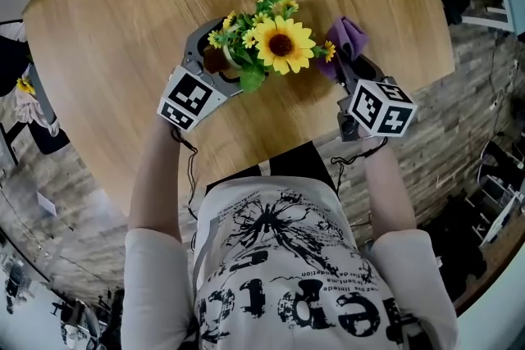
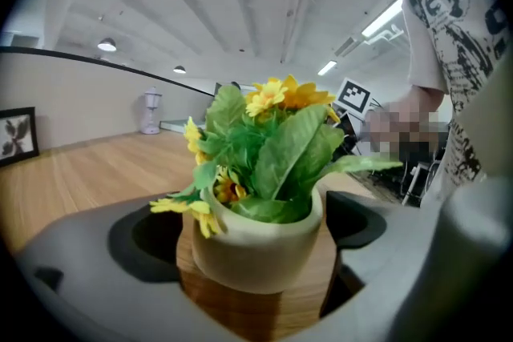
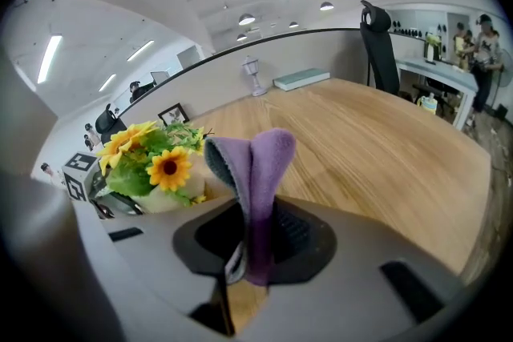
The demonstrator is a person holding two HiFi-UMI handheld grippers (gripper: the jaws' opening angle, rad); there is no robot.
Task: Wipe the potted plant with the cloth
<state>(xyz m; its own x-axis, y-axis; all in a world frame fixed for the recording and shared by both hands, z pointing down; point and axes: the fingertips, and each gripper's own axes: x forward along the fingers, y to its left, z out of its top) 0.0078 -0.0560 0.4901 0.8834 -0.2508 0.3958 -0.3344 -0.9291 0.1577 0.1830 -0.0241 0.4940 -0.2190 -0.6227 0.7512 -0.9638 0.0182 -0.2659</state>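
Right gripper (image 3: 252, 244) pinches the purple cloth (image 3: 258, 172) just beside the potted plant (image 2: 256, 240) on the round wooden table (image 1: 107, 29). Left gripper (image 1: 217, 53) stands spread around the pot without pressing it. Wiping seems not yet begun; the whole plant remains.

My left arm (image 1: 156, 184) and right arm (image 1: 387, 188) reach forward. My left gripper (image 1: 212, 53) points nearly level, its jaws wide either side of the flower pot (image 2: 252, 244), not pressing. My right gripper (image 1: 351, 65) tilts down more steeply, clamping the purple cloth (image 3: 258, 172).
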